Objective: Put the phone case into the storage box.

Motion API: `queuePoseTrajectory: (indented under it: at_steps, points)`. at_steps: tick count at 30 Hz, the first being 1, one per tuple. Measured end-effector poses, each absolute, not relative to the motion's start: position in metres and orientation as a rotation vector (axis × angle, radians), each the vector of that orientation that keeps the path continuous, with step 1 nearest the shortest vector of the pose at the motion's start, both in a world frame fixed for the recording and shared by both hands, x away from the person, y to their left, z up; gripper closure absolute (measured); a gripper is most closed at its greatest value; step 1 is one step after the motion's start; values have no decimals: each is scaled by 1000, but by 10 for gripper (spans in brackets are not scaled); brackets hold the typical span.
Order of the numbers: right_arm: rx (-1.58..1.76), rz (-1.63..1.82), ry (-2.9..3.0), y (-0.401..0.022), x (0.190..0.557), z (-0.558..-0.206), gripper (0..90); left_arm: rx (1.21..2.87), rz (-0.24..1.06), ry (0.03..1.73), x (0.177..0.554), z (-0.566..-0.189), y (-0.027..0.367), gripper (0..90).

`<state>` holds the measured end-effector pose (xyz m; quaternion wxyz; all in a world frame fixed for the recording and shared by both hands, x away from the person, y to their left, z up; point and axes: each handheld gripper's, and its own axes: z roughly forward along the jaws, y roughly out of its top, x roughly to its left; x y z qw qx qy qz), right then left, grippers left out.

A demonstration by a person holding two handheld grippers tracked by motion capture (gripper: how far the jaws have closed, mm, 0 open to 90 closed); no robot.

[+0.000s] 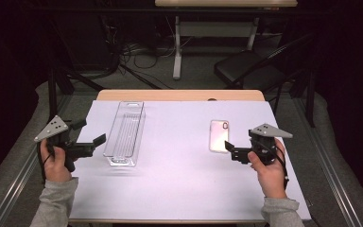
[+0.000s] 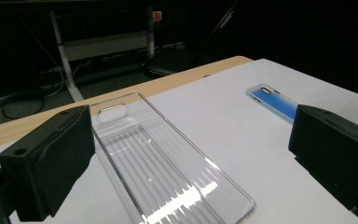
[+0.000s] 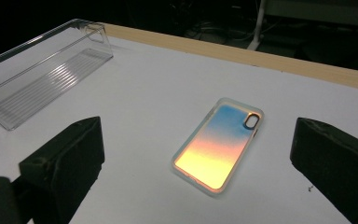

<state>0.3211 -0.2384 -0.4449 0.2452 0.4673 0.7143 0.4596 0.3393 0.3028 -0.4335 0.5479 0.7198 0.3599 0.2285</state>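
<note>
- Phone case [image 3: 218, 143] lies flat on the white table [image 1: 179, 184], right of centre, long axis near-to-far.
- Right gripper [image 1: 230, 150] sits just near-right of it, jaws apart, empty; clearly the nearer hand.
- Left gripper [image 1: 97, 142], jaws apart, is beside the clear tray [image 1: 125, 132], well apart from the case.

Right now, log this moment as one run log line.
left gripper: open, beside clear tray | right gripper: open, near phone case | phone case: flat on table, untouched

bare table [image 1: 179, 156] lies open between clear tray [image 1: 124, 133] and phone case [image 1: 219, 135].
</note>
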Motion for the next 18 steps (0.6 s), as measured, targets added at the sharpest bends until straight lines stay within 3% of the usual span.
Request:
queuePoseTrajectory:
  at_steps: [18]
  points:
    - [1411, 1093, 2052, -229, 375, -438, 48, 1701, 512, 926, 370, -445, 289, 6]
